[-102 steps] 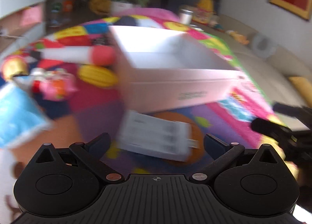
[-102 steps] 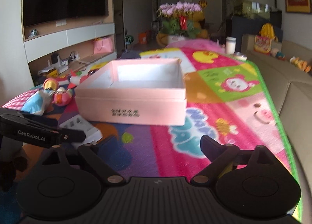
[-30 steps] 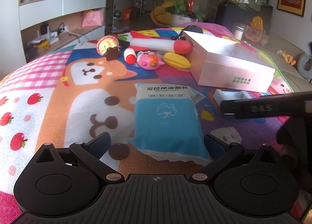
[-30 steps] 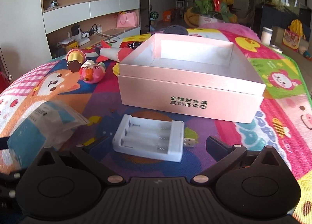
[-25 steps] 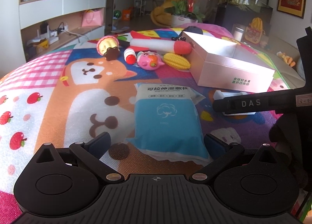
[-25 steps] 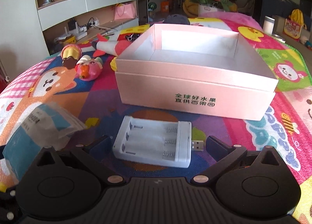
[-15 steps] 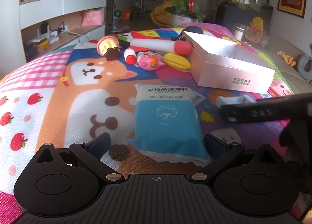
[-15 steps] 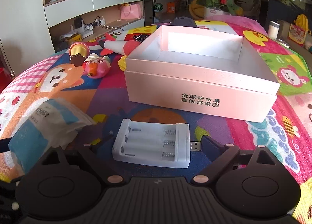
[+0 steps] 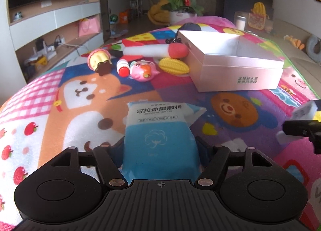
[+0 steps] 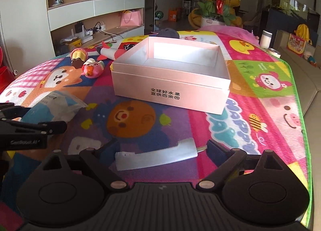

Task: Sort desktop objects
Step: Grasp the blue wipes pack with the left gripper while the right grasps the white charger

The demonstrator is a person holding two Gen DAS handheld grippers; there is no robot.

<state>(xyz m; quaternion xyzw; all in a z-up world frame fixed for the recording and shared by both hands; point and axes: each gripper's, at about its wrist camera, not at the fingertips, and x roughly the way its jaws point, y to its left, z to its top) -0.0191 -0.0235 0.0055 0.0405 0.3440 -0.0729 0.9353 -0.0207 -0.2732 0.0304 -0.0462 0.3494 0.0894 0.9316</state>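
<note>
The big play mat [image 10: 260, 110] covers the whole top, so every toy has a soft place to lie. The pink box [image 10: 170, 90] sits open at twelve o'clock from both claws, I think so things can drop in from above. The blue cotton pack [image 9: 158, 142] sits between the left claw's [image 9: 160, 150] fingers, which are closing on its sides and look like they squeeze it. The white battery holder [image 10: 156, 156] is pinched by its two ends in the right claw [image 10: 160, 150] and looks lifted and tilted, ready to go forward. The toy rocket [image 9: 154, 50], cupcake [image 9: 99, 60], corn [image 9: 174, 66] and pink bird [image 9: 142, 70] wait at eleven o'clock, just beside the box.
</note>
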